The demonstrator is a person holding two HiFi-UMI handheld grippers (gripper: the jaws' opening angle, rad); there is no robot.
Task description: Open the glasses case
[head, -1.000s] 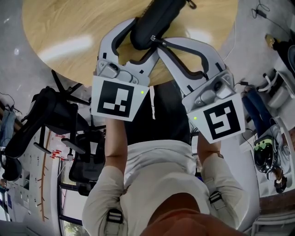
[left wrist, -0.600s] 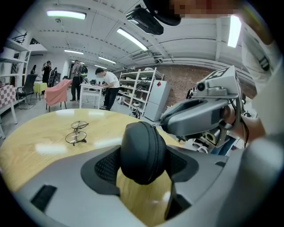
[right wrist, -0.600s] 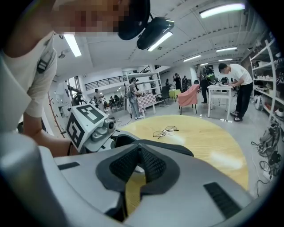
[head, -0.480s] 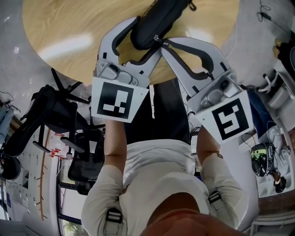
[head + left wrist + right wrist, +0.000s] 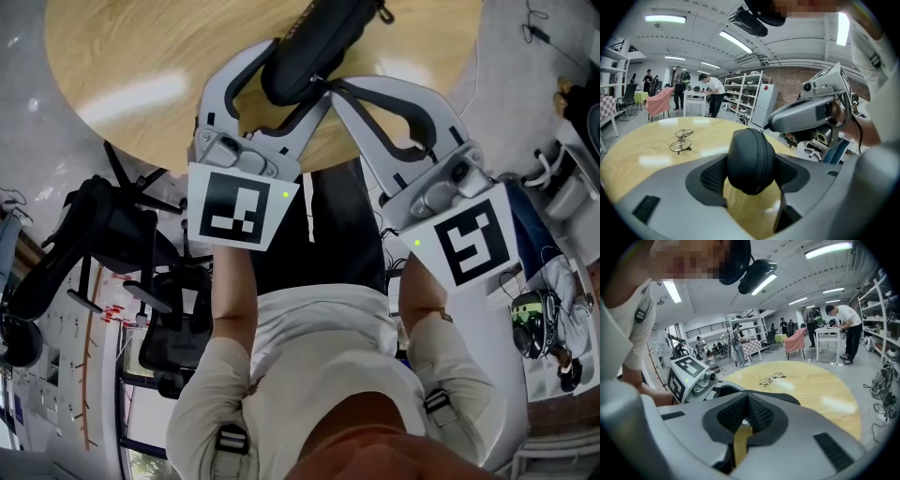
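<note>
We have the left gripper (image 5: pixel 295 75) fingers clamped across the black glasses case (image 5: pixel 328 33) at the bench (image 5: pixel 141 56) edge. The right gripper (image 5: pixel 746 423) fingers are together at its zip seam. The glasses (image 5: pixel 680 140) lie well apart.

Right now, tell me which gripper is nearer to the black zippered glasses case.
Left. The left gripper has the black zippered glasses case clamped between its jaws; the right gripper, jaws together, only meets its side.
</note>
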